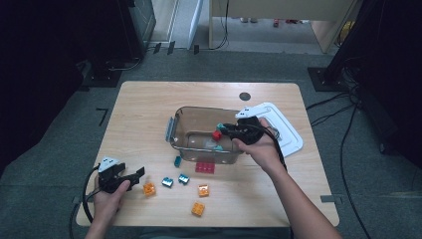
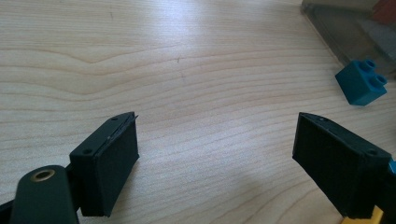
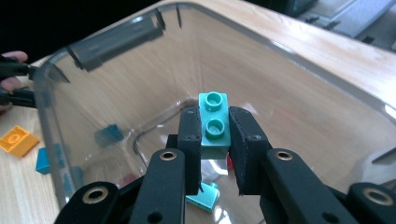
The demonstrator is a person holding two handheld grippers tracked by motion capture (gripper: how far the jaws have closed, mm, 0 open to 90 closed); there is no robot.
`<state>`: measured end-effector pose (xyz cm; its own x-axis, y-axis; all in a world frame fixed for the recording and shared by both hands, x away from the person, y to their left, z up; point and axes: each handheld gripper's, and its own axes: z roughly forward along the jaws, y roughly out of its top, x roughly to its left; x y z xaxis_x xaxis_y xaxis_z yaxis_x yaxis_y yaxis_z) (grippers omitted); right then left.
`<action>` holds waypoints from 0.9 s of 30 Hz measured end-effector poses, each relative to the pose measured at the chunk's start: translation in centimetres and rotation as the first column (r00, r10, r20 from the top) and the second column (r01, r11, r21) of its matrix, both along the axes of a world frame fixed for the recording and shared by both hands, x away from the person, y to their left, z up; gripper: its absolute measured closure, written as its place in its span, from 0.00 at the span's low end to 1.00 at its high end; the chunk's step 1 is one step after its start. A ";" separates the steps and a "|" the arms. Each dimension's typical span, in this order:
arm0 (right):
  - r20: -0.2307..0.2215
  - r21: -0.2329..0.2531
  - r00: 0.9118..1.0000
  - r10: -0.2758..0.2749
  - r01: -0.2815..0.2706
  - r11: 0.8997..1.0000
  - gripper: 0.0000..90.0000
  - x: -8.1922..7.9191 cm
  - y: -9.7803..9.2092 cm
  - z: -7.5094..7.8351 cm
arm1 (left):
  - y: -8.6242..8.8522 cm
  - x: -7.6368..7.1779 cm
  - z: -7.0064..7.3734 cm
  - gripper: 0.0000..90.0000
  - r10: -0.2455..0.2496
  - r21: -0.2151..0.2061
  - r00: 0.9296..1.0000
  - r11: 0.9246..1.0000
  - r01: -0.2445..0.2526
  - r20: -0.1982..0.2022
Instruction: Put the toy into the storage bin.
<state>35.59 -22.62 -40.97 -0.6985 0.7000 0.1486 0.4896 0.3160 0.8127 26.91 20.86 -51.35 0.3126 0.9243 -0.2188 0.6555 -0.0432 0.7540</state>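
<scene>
Gripping a teal brick point(image 3: 214, 122) over the clear bin point(image 3: 56, 140) (right gripper view), right jaws; left jaws gape.

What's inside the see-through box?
In the clear box lie a red brick and a teal brick. The right gripper holds another teal brick above, hiding part of the bottom.

A light wood table point(image 1: 149, 104) is set on grey carpet point(image 1: 59, 164). Black cables point(image 1: 343, 149) are trailed past its right edge, dark stands point(image 1: 119, 30) are parked beyond the far-left corner, and pale wooden furniture point(image 1: 278, 15) is lit behind.
</scene>
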 end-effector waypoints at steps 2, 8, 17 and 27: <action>-0.002 -0.005 1.000 -0.003 0.003 1.000 0.85 0.1 0.0 -0.1 | 0.0 0.0 0.0 0.16 0.000 0.000 1.000 1.000 0.000 0.000; -0.017 -0.008 1.000 -0.007 0.007 1.000 0.85 0.3 0.0 -0.3 | 0.0 0.0 0.0 0.16 0.000 -0.001 1.000 1.000 0.000 0.000; -0.015 -0.011 1.000 -0.013 0.013 1.000 0.84 0.4 -0.1 -0.3 | 0.0 0.0 0.0 0.16 0.000 -0.001 1.000 1.000 0.000 0.000; -0.014 -0.020 1.000 -0.027 0.026 0.999 0.79 0.5 -0.2 -0.3 | 0.0 0.0 0.0 0.16 -0.001 -0.002 1.000 1.000 0.001 0.000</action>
